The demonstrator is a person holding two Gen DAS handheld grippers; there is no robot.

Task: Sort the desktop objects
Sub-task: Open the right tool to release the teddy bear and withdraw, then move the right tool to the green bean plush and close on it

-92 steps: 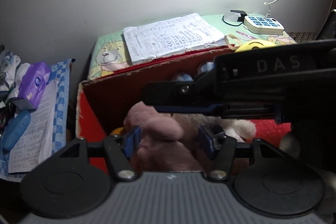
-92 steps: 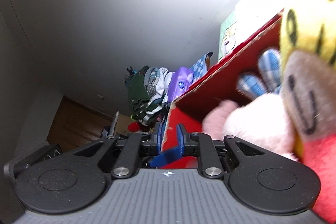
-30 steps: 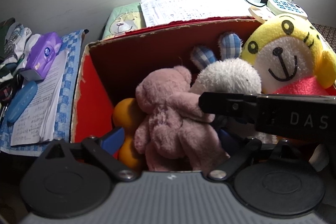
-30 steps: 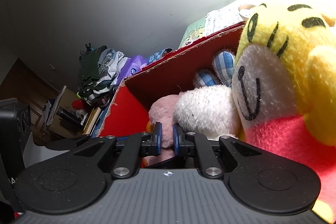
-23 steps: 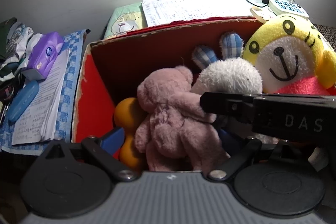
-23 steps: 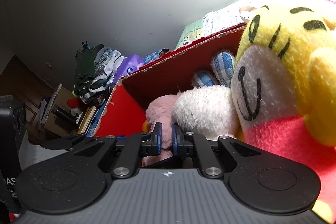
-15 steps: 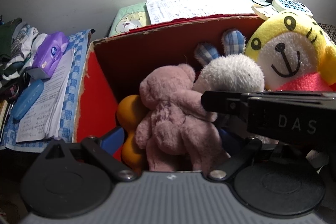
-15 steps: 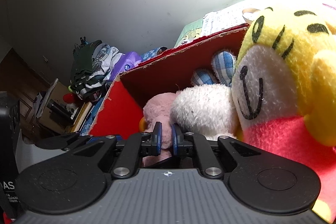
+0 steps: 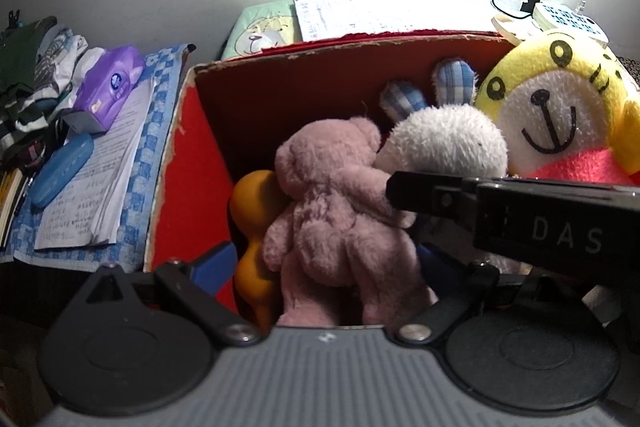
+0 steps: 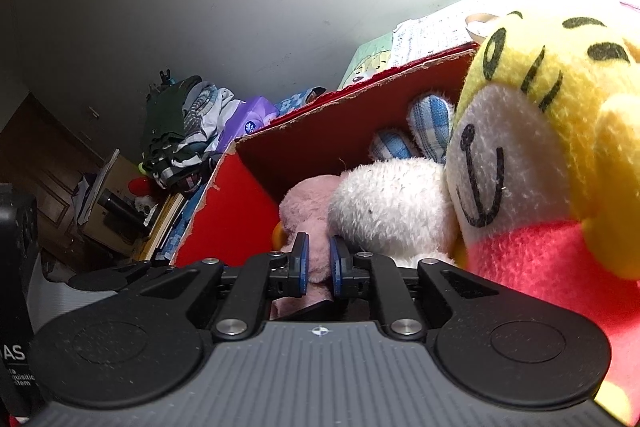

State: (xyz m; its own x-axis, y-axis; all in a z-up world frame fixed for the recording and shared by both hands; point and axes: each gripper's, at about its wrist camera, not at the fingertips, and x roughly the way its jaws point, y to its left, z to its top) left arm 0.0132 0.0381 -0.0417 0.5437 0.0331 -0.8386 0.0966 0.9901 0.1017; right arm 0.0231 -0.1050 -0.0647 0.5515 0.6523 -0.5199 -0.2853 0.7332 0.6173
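While the left gripper [image 9: 328,267] stands spread around the pink bear [image 9: 340,203] inside the box [image 9: 188,163], the right gripper [image 10: 318,261] is nearly closed, nipping its plush.

A purple tissue pack [image 9: 107,86] lies beside what looks like folded clothes [image 9: 30,75], on a checkered cloth [image 9: 158,83].

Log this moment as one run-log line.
left gripper: open, straddling pink bear | right gripper: shut, empty | red box: holds bear, white bunny, yellow tiger

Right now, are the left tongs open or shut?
Open: the left tongs are spread wide on either side of the pink teddy bear in the red box.
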